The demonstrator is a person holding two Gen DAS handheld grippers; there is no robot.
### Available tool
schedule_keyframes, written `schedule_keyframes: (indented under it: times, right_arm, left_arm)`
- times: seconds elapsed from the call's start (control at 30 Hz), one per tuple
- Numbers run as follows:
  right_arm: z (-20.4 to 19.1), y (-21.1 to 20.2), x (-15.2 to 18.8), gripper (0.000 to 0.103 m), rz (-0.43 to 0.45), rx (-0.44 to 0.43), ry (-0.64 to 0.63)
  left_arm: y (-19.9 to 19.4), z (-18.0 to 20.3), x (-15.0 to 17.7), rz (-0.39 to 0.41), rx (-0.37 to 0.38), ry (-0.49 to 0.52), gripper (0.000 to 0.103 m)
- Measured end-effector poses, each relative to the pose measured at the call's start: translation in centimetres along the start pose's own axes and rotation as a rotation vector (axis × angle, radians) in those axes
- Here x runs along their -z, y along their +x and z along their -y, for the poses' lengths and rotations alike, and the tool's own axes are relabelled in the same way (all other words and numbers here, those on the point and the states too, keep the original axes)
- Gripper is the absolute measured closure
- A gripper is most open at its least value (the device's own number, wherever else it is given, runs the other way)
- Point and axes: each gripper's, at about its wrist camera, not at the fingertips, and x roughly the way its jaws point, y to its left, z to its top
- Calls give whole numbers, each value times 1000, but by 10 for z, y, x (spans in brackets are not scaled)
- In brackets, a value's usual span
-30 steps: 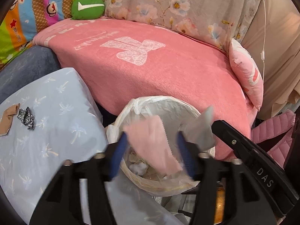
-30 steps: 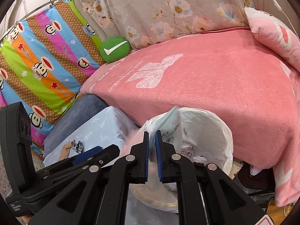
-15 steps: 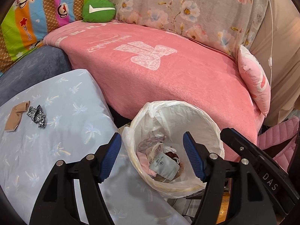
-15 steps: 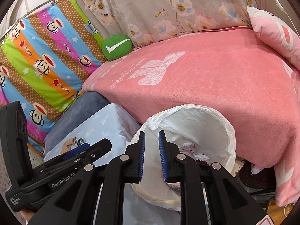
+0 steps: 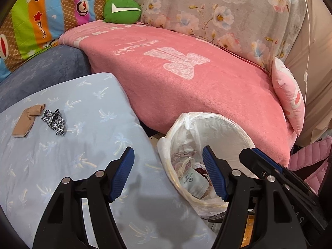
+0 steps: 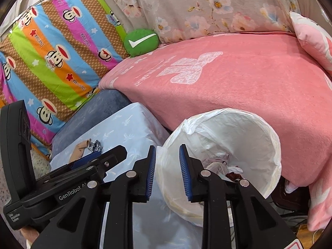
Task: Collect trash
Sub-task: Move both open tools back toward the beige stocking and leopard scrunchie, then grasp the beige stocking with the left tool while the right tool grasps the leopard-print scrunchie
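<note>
Beside the pink blanket, the lined trash bin stands near the light-blue cushion. Left tongs: spread wide and empty, one pad over the cushion, the other over the bin rim. Right tongs: jaws have just been opening, now parted by a narrow gap, nothing between them, poised at the bin's left edge. Discarded packaging lies inside the bin. A beige scrap and a patterned scrap lie on the cushion's far left.

Pink blanket, white bin liner, perhaps leopard-print scrap.
</note>
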Motion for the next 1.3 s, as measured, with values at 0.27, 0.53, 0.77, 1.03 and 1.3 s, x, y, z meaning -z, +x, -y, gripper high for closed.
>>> schedule_keyframes:
  times: [0.27, 0.53, 0.77, 1.03, 1.3]
  right_arm:
    - [-30, 12, 7, 76, -33, -22, -47]
    - [-60, 25, 13, 76, -61, -43, -98]
    - [-88, 38, 20, 75, -89, -58, -145]
    - [-123, 58, 28, 71, -125, -78, -195]
    - [-153, 86, 36, 71, -176, -109, -226]
  left_arm:
    - [-6, -33, 4, 6, -37, -59, 37]
    - [-14, -65, 8, 16, -71, -107, 37]
    - [-19, -94, 13, 16, -96, -148, 37]
    - [-26, -132, 17, 20, -139, -193, 37]
    - [-31, -177, 21, 20, -218, -236, 24]
